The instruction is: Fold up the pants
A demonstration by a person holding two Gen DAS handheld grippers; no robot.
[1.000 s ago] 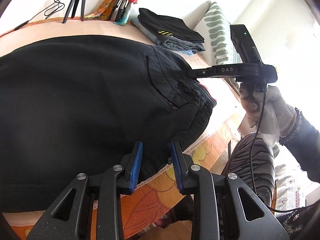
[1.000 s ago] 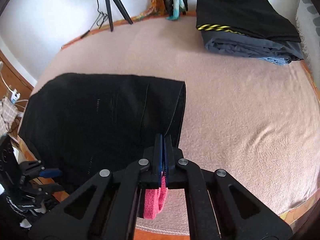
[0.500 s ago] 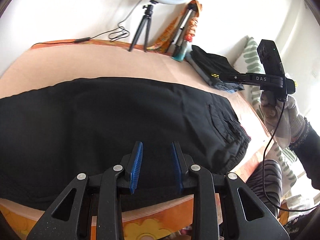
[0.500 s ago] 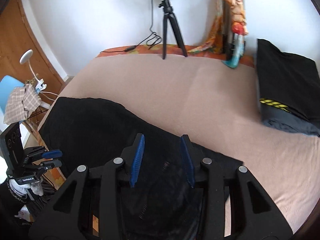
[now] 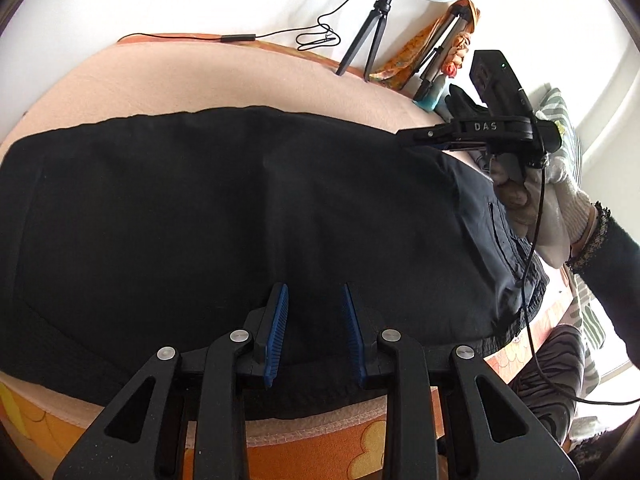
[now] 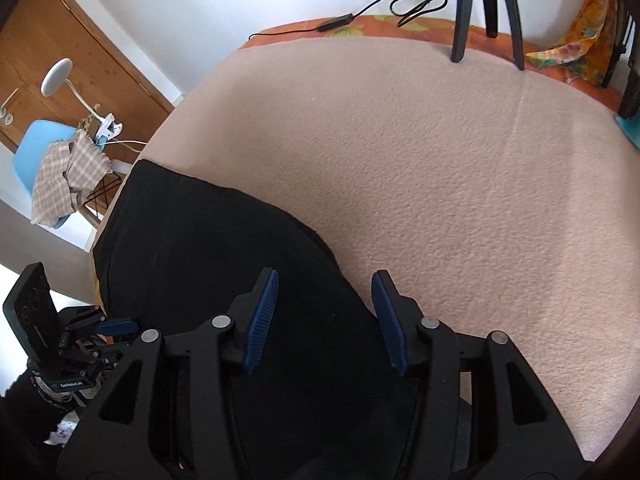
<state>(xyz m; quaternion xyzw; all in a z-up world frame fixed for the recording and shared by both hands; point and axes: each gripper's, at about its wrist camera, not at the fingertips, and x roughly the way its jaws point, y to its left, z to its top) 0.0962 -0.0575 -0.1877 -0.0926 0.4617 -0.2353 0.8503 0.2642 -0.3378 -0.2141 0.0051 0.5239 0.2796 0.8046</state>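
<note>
Black pants lie spread flat on the pink blanket of the bed, waistband and pocket to the right. My left gripper is open and empty, just above the pants' near edge. My right gripper is open and empty, over the far edge of the pants. It also shows in the left wrist view at the pants' far right corner, with a gloved hand on it. The left gripper shows in the right wrist view at the bed's left edge.
A ring light on a tripod and a cable stand at the bed's far edge. A doll and a patterned pillow are at the far right. A blue chair with checked cloth and a wooden door are left of the bed.
The right gripper opened and let go of the pants' edge, then moved over the far side. The left gripper shifted left along the near edge. The pants now lie flat.
</note>
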